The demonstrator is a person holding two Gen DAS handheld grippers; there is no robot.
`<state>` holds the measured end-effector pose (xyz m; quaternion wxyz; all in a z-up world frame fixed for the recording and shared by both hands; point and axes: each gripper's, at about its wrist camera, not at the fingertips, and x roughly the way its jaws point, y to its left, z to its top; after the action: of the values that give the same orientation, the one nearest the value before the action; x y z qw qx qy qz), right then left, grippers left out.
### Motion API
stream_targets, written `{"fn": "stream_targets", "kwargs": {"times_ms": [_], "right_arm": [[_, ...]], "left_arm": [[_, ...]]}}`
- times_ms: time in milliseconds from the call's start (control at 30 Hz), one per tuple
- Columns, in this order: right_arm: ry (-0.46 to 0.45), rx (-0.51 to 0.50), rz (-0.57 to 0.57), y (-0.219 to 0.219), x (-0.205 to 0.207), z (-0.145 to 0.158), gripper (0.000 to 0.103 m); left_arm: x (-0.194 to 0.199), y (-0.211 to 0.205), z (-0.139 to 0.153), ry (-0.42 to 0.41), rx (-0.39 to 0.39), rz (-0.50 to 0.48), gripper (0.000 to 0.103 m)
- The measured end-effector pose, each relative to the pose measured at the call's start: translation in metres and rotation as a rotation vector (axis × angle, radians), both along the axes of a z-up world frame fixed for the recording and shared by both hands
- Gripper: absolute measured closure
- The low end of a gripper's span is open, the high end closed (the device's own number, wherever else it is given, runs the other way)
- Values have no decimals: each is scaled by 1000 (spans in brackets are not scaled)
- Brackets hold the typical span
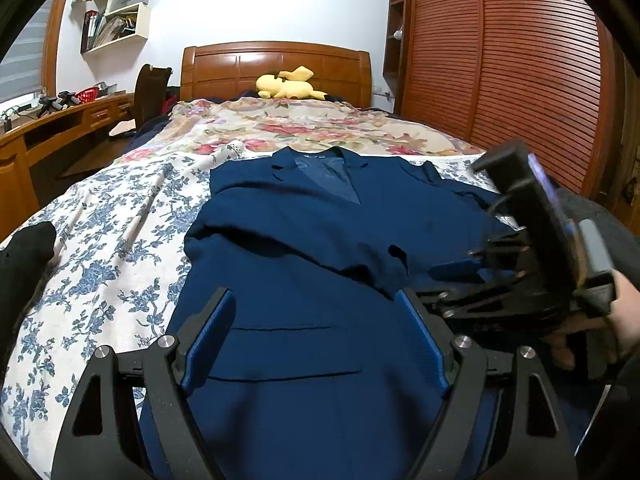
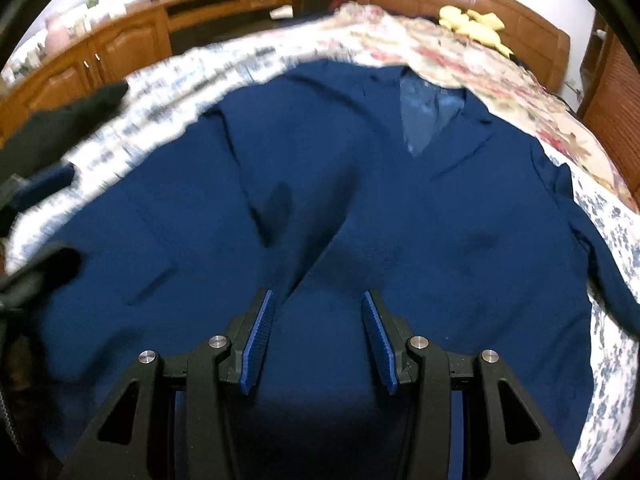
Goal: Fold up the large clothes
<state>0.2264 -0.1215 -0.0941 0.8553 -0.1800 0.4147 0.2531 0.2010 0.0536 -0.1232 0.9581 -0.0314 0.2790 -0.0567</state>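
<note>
The navy jacket (image 1: 304, 240) lies front-up on the bed (image 1: 104, 216), collar toward the headboard (image 1: 276, 68), with its lighter blue lining showing in the V of the lapels. In the left wrist view one sleeve is folded across the chest, its cuff ending near the middle, and a flap pocket shows low on the front panel. The right wrist view looks down more steeply and shows what the other does not: the jacket's full spread, with its far sleeve running down the edge on the right (this view is blurred at the left side).

The left tongs (image 1: 316, 340) hang over the lower front panel, spread wide, with nothing between the blue pads. The right tongs (image 2: 318, 340) stand partly spread above the cloth, and no fabric is pinched between them. Only the left wrist view shows the right tongs from outside, held in a hand (image 1: 592, 328) at the jacket's right side.

The jacket rests on a blue-flowered sheet; beyond its collar lies a red-flowered quilt (image 1: 296, 120). A yellow plush toy (image 1: 288, 86) sits by the headboard. A wooden desk (image 1: 60, 120) runs along the left, wall shelves (image 1: 116, 12) above it, and a slatted wardrobe (image 1: 500, 60) stands on the right.
</note>
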Motion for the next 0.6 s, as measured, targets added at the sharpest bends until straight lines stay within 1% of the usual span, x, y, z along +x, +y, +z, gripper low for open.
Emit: {"fn": "stream_targets", "kwargs": {"times_ms": [33,100,167,200,300,367,400,533,600], "right_arm": [[-1,-4,-5,0,0,-1,63],[2,15,-8,-4,-1,0,86],[-5,43,-26,-11,-5,6,93],[-25,60,-41,-16,-8,11,95],[-82,113,-88,-35,-19,26,96],[-99,174,-106,-49,-28,33,96],[-105,188,-123,-54,-32,34,96],[-128,222,-193,-75,-44,35,97],[-148,213,-218,-82,-51,35,97]], "left_arm": [[0,1,0,0,-3,-1,20],[-1,1,0,-1,-7,-3,20],[-1,0,0,-1,-7,-8,20],[-1,0,-1,-1,-6,-10,20],[-2,0,0,-4,-6,-15,20],[-4,-1,1,-8,-9,-24,20],[-5,-2,1,-9,-9,-27,20],[-7,-2,1,-13,-11,-35,20],[-8,-2,1,-15,-17,-41,20]]}}
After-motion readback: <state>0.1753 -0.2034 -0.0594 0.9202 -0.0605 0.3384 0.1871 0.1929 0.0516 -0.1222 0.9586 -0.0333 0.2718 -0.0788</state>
